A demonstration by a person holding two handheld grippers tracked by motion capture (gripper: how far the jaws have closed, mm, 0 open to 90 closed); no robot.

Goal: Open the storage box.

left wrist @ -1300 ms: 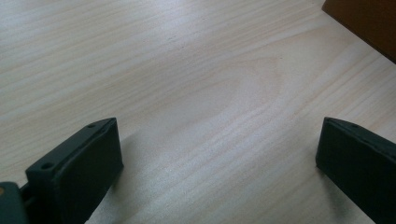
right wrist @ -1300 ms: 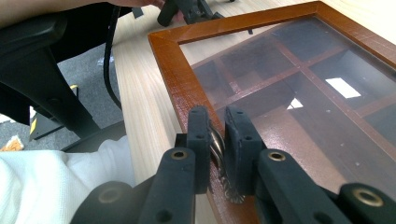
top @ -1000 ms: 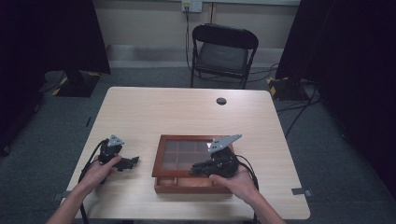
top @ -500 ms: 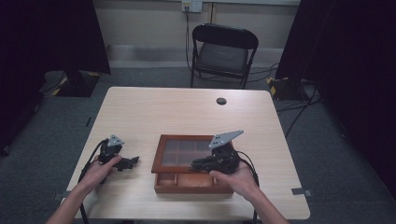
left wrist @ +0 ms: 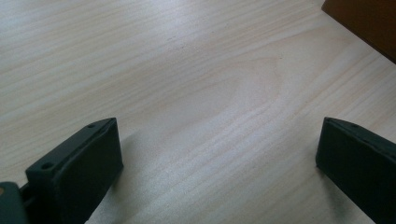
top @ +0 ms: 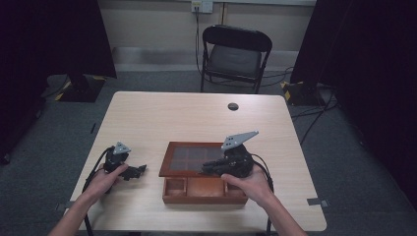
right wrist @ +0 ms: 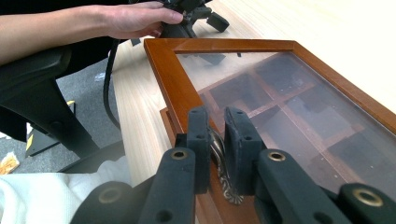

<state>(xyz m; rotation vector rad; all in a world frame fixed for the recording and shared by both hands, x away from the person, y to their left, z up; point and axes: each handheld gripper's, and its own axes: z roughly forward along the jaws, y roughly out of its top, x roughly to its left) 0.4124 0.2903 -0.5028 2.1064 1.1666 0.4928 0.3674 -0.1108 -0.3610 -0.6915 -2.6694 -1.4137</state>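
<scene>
1. Right gripper (right wrist: 217,140) clamped on metal latch (right wrist: 223,175) at lid (right wrist: 173,79) front edge; box (top: 204,189) directly under jaws.
2. Lift slow, swing w/ hinge arc, no twisting.
3. Left gripper (left wrist: 215,158) open, idle on table (left wrist: 187,70), box corner far right of jaws.

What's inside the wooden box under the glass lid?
The right gripper is lifting the glass lid by its metal handle. The wooden box shows wooden dividers and front compartments that look empty. The back compartments are dim through the glass, so I cannot tell what they hold.
</scene>
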